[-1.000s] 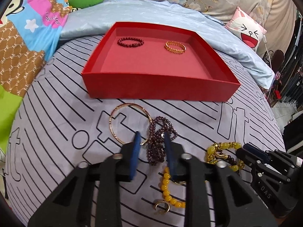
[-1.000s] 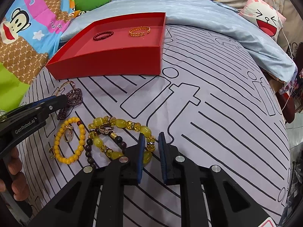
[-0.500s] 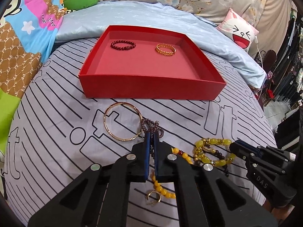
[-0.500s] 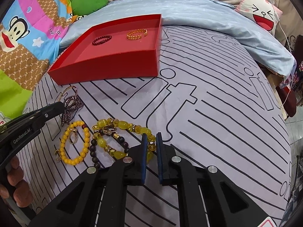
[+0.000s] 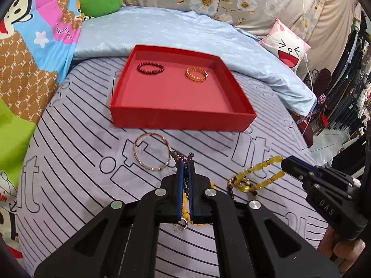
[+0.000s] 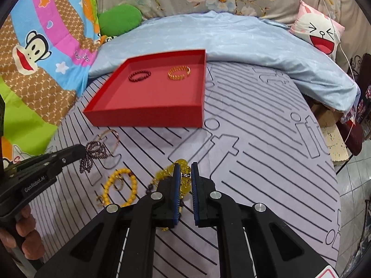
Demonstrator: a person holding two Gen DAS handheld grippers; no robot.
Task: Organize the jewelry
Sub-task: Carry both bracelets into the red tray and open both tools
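Left claw (image 5: 186, 162) clamped on dark purple bead strand (image 6: 94, 153). Right claw (image 6: 184, 165) clamped on yellow bead bracelet (image 5: 262, 176). Red tray (image 5: 183, 118) at 12 o'clock.

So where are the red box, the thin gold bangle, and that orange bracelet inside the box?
red box (image 5: 183, 122): left wrist view, on its near outer wall.
thin gold bangle (image 5: 137, 159): left wrist view, on its lower left rim.
orange bracelet (image 6: 179, 73): right wrist view, on the ring's near edge.
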